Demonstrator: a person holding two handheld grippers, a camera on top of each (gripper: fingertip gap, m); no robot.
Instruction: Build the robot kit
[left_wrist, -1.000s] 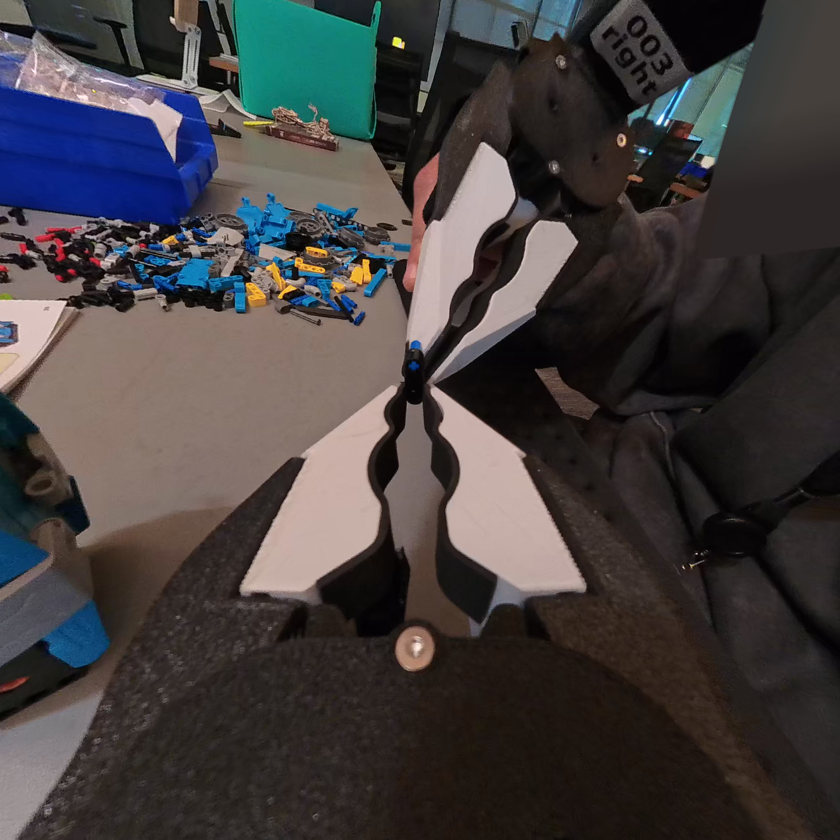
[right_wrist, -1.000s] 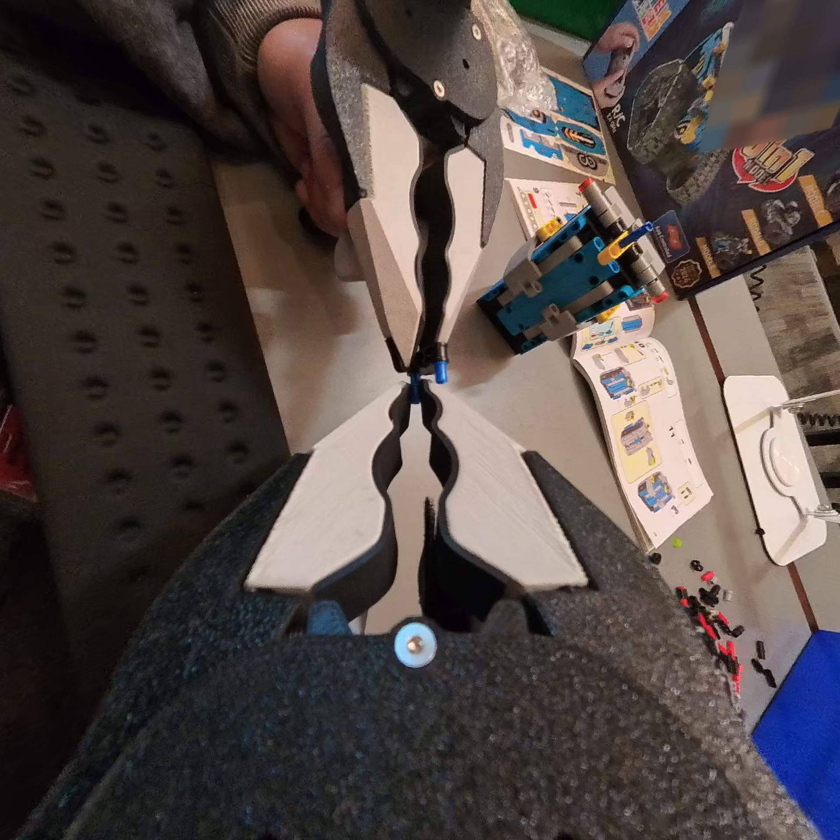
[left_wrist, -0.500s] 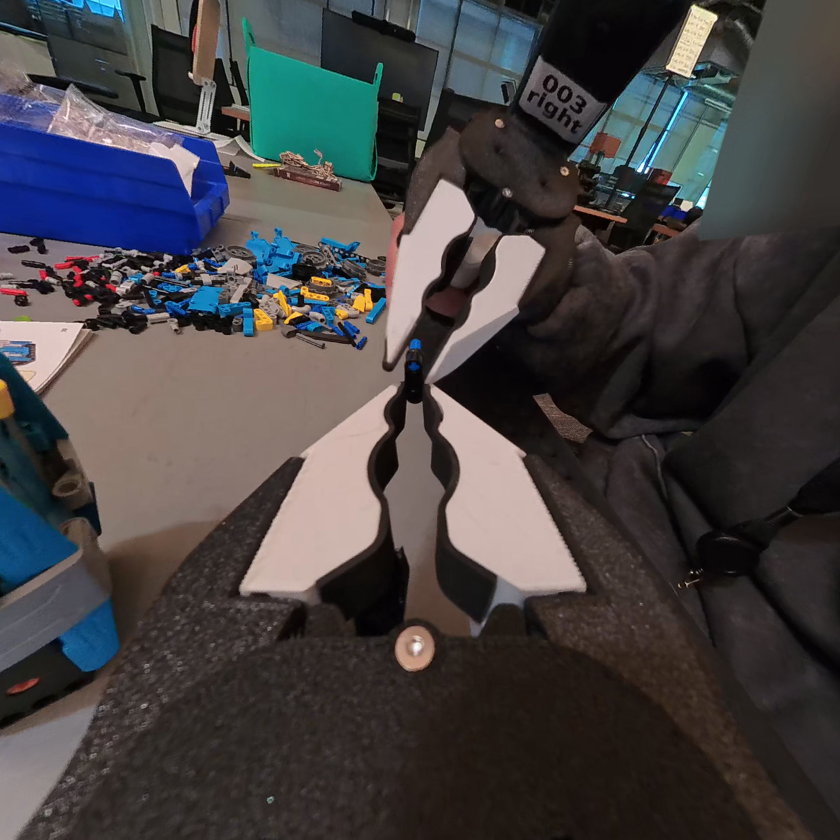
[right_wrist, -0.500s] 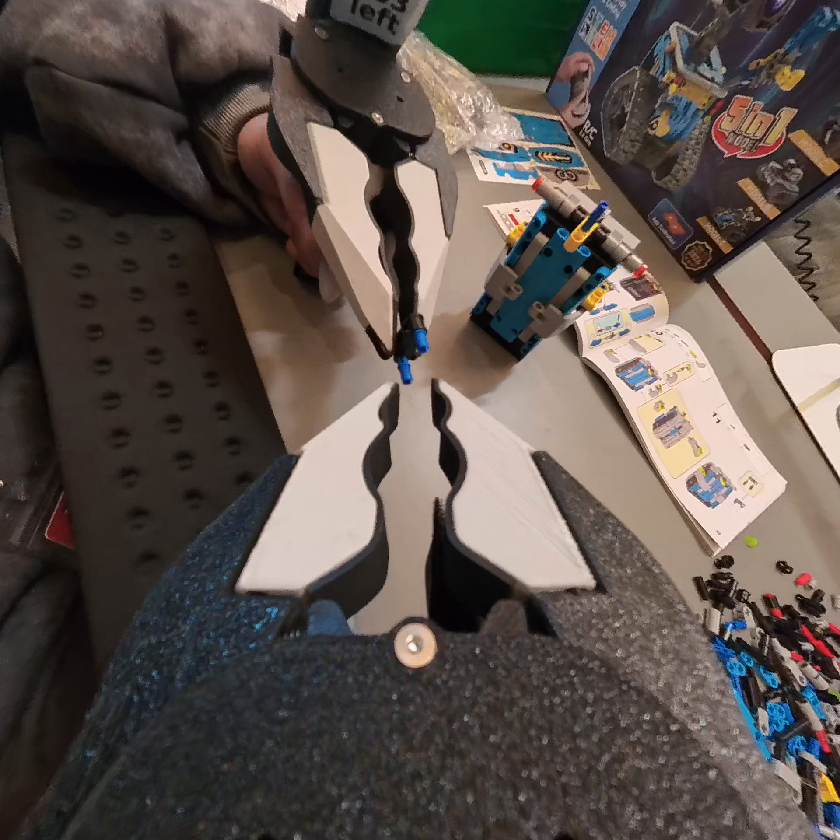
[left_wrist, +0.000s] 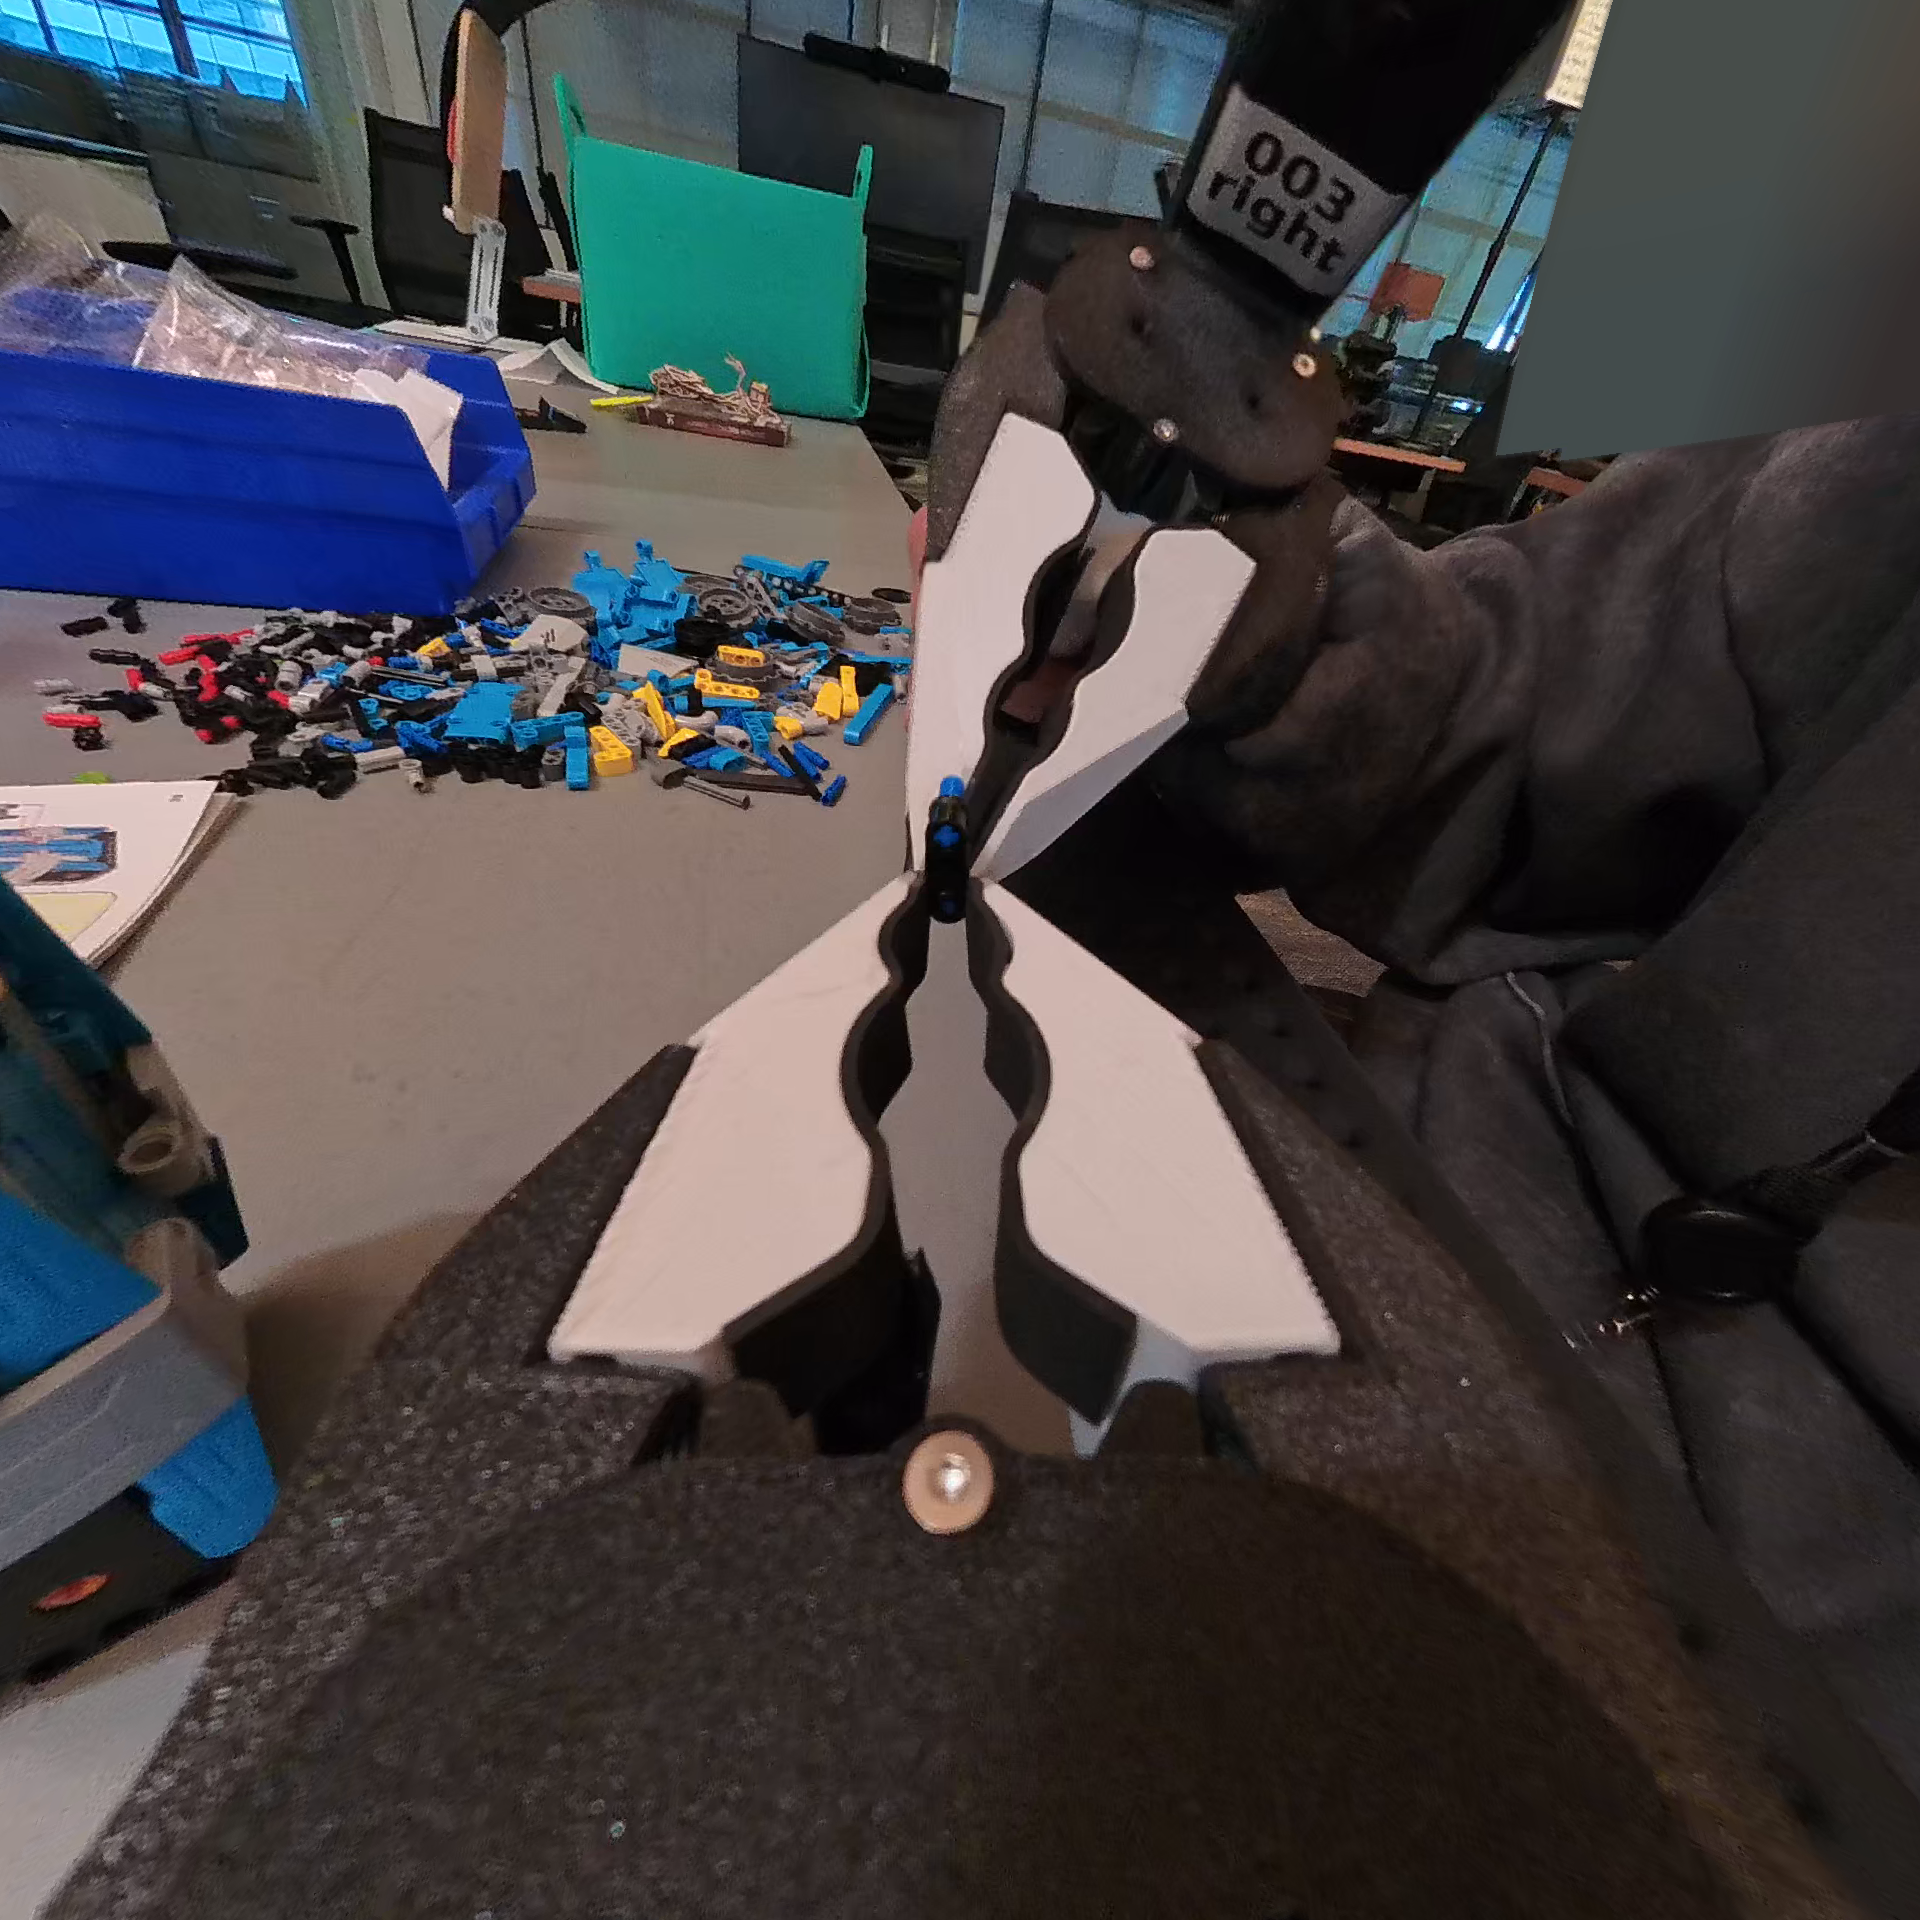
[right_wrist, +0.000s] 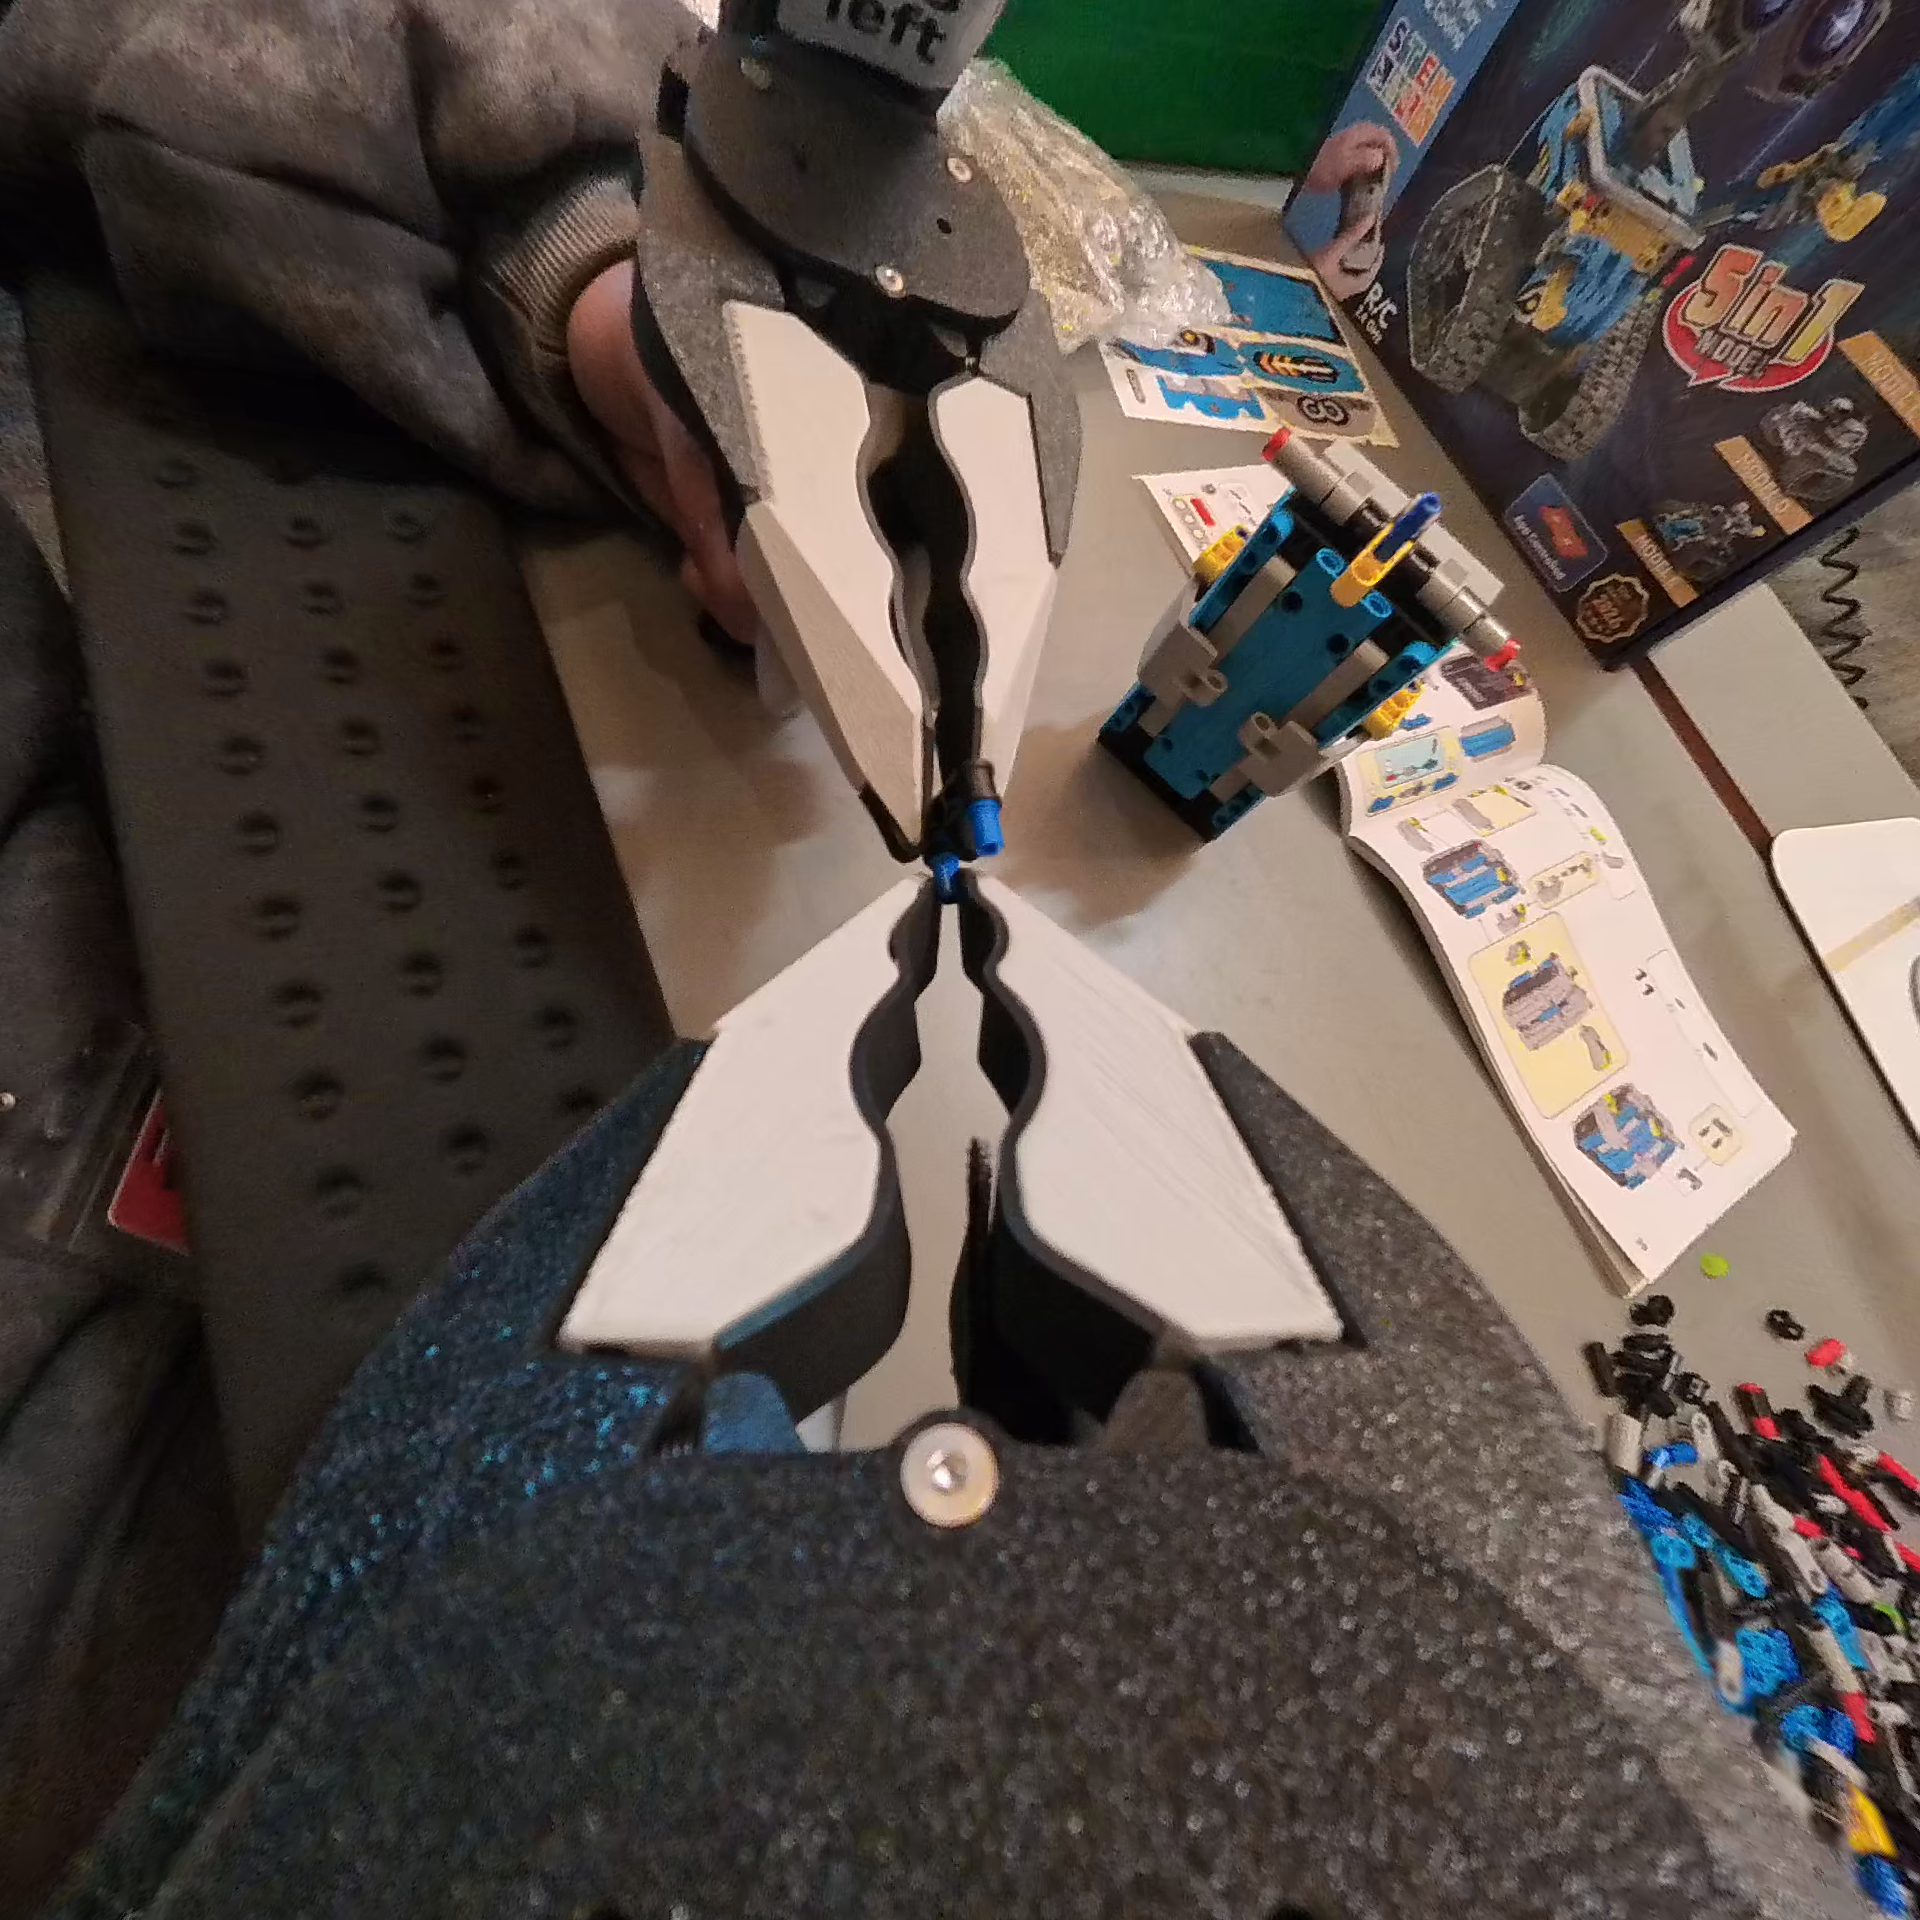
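Note:
My left gripper (left_wrist: 943, 899) is shut on a small black connector with blue pins (left_wrist: 945, 831), held in the air over the near edge of the grey table (left_wrist: 416, 987). My right gripper (left_wrist: 952, 857) comes from above and meets it tip to tip. In the right wrist view my right gripper (right_wrist: 943, 888) has its fingers closed on a blue pin (right_wrist: 943, 871) that sticks out of the connector (right_wrist: 971, 805). The left gripper (right_wrist: 951, 810) hangs above it there. A person's hands and grey sleeves hold both grippers.
A pile of loose blue, black, yellow and red pieces (left_wrist: 520, 696) lies before a blue bin (left_wrist: 239, 488). A partly built blue and grey model (right_wrist: 1278, 665) stands by an open instruction booklet (right_wrist: 1538, 987). A printed box (right_wrist: 1621, 260) stands behind. My two grippers' fingertips are within a few centimetres of each other.
One second ago my right gripper held the pin. Half a second ago it stood open and a little apart. Now it has closed on the pin at the left gripper's tips again.

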